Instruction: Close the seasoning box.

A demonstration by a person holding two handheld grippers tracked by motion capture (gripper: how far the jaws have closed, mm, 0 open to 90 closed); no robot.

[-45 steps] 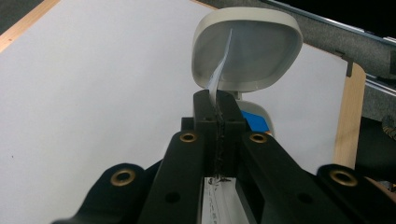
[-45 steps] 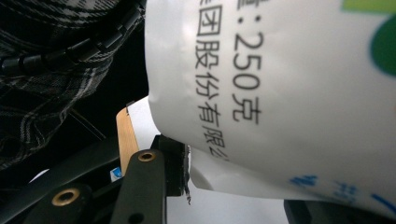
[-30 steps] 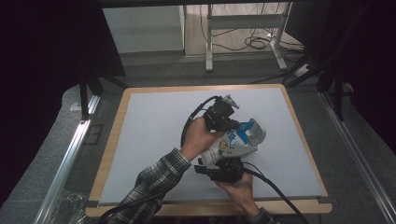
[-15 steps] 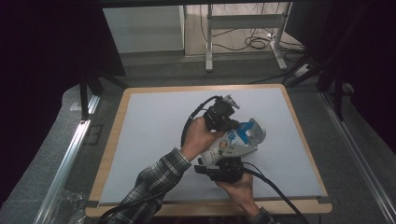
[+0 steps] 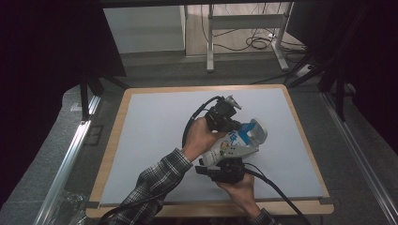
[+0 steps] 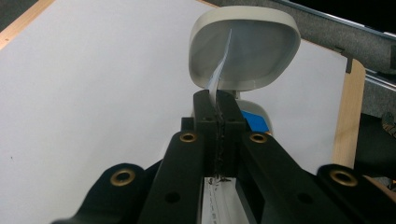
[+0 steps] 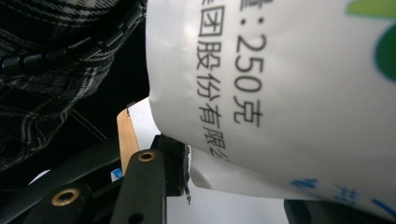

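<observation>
A white stand-up pouch (image 5: 233, 144) with a blue label is held above the white-topped table (image 5: 150, 140), its oval bottom (image 5: 256, 133) turned to the right. My left gripper (image 5: 230, 125) comes at it from above and is shut on a thin edge of the pouch (image 6: 219, 77), just below the oval bottom (image 6: 245, 46). My right gripper (image 5: 225, 165) holds the pouch from underneath. In the right gripper view the printed pouch wall (image 7: 280, 93) is pressed between that gripper's (image 7: 238, 186) jaws.
The table's wooden rim (image 5: 300, 126) runs close on the right. A black cable (image 5: 277, 187) trails from the right gripper toward the front edge. Metal rails (image 5: 70, 154) flank the table, and desk legs (image 5: 211, 37) and cables (image 5: 256, 43) lie beyond it.
</observation>
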